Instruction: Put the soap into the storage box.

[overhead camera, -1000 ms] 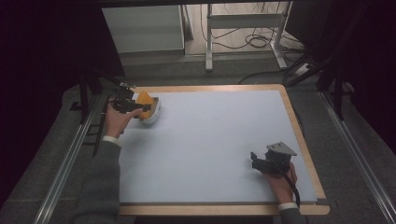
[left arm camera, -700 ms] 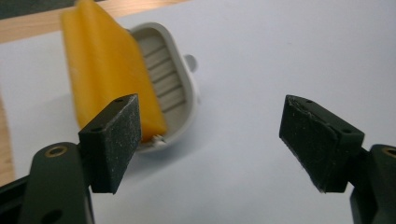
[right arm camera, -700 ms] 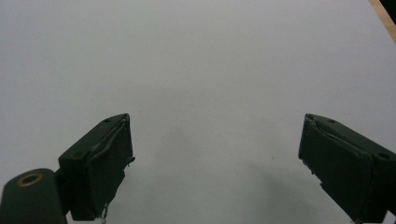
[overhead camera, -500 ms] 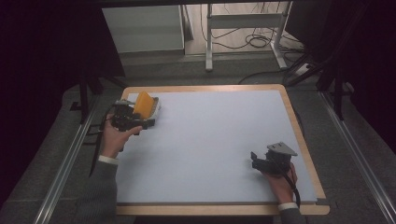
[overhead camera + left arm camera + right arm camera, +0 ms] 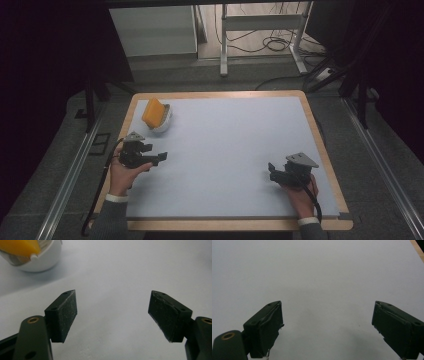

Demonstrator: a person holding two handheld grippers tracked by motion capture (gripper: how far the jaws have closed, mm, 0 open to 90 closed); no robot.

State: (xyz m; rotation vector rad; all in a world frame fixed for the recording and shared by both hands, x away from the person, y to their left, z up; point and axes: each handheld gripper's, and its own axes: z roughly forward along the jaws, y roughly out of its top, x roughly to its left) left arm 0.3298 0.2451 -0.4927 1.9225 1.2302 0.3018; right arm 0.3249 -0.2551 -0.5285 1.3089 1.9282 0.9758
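Observation:
A white bowl (image 5: 161,123) stands at the table's far left corner with a yellow sponge (image 5: 153,112) upright in it. The left gripper view catches the bowl (image 5: 37,260) and sponge (image 5: 20,247) at its top left. My left gripper (image 5: 159,158) hovers over the table's left side, nearer the person than the bowl and apart from it, jaws wide open and empty (image 5: 112,315). My right gripper (image 5: 272,172) rests low at the near right, also open with nothing between its pads (image 5: 327,327).
The table is a pale blue mat (image 5: 230,150) with a wooden rim (image 5: 322,145). Beyond the far edge stand a white cabinet (image 5: 152,30) and a metal frame with cables (image 5: 260,25). Metal rails (image 5: 70,170) run along both sides.
My left gripper has let go at the bowl and drawn back toward the person, leaving bowl and sponge at the far left. The right gripper has not moved.

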